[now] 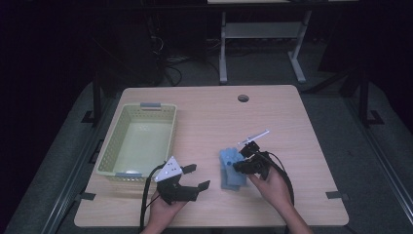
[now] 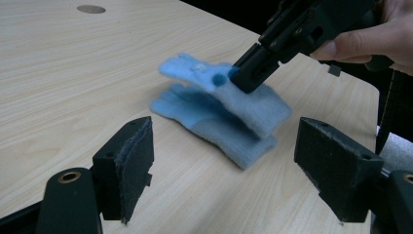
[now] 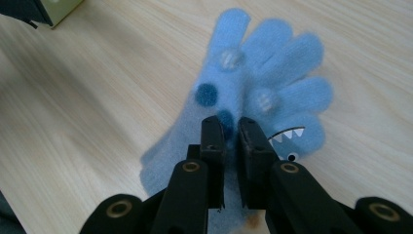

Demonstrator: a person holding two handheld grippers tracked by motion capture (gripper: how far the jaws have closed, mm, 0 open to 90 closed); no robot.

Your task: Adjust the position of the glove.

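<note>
While our right gripper (image 3: 230, 127) pinches the top blue glove (image 3: 253, 92) near the bench's front edge, our left gripper (image 2: 224, 165) jaws wide apart just beside, basket (image 1: 113, 141) at left edge.

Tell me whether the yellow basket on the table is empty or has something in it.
Empty. The high view shows the basket with a bare floor; the blue gloves lie on the table, outside it.
</note>
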